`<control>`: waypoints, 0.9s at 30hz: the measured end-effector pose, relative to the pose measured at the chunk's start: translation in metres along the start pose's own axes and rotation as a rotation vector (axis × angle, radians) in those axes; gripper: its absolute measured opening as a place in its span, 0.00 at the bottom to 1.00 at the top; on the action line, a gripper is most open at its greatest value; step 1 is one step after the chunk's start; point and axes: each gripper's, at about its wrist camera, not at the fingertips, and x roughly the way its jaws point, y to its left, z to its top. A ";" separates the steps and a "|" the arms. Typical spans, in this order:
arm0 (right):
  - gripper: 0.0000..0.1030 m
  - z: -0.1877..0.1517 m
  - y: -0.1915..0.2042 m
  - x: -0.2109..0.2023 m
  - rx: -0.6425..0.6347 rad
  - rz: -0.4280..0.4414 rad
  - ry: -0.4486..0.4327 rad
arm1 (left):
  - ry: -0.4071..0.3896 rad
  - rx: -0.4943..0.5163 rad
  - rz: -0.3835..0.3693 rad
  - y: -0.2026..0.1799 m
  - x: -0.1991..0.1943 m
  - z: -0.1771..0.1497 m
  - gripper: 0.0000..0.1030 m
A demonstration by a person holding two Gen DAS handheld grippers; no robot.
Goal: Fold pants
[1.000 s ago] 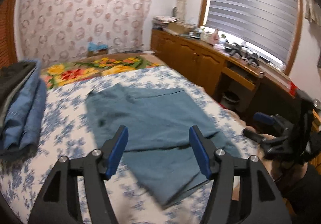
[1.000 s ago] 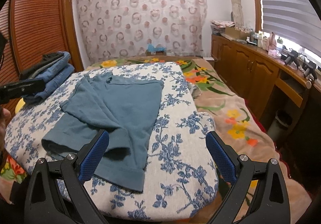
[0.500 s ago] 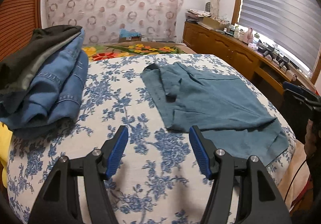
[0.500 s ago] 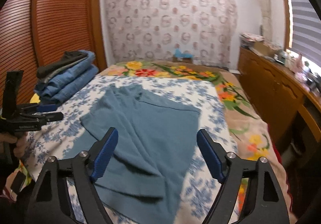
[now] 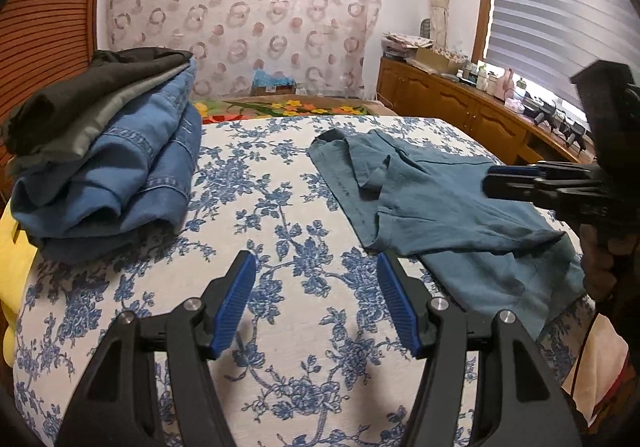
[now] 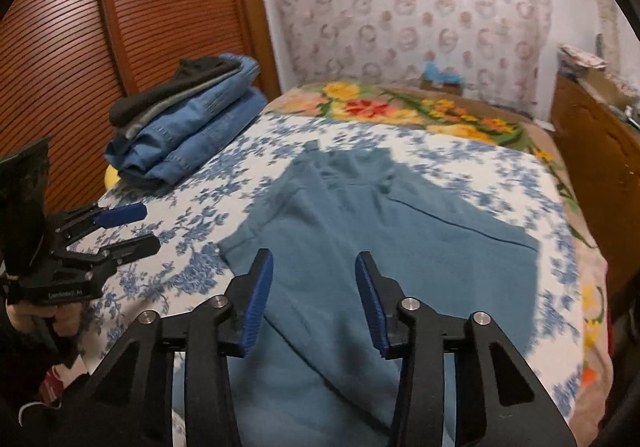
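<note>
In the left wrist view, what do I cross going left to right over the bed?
Stack of folded clothes → bare flowered sheet → teal pants → right claw, over the pants' right side.

pants (image 5: 440,203): teal | sheet (image 5: 260,207): white, blue floral | folded stack (image 5: 120,151): blue denim, grey, black | blanket (image 6: 400,107): floral
</note>
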 end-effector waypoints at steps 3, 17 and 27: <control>0.35 0.006 0.007 0.017 -0.023 0.031 0.037 | -0.014 -0.012 -0.001 0.003 -0.002 -0.002 0.60; 0.24 0.019 0.042 0.079 -0.161 0.082 0.177 | -0.049 -0.028 -0.019 0.005 -0.007 -0.005 0.60; 0.05 0.015 0.046 0.094 -0.221 0.048 0.203 | -0.052 -0.031 -0.019 0.006 -0.008 -0.005 0.60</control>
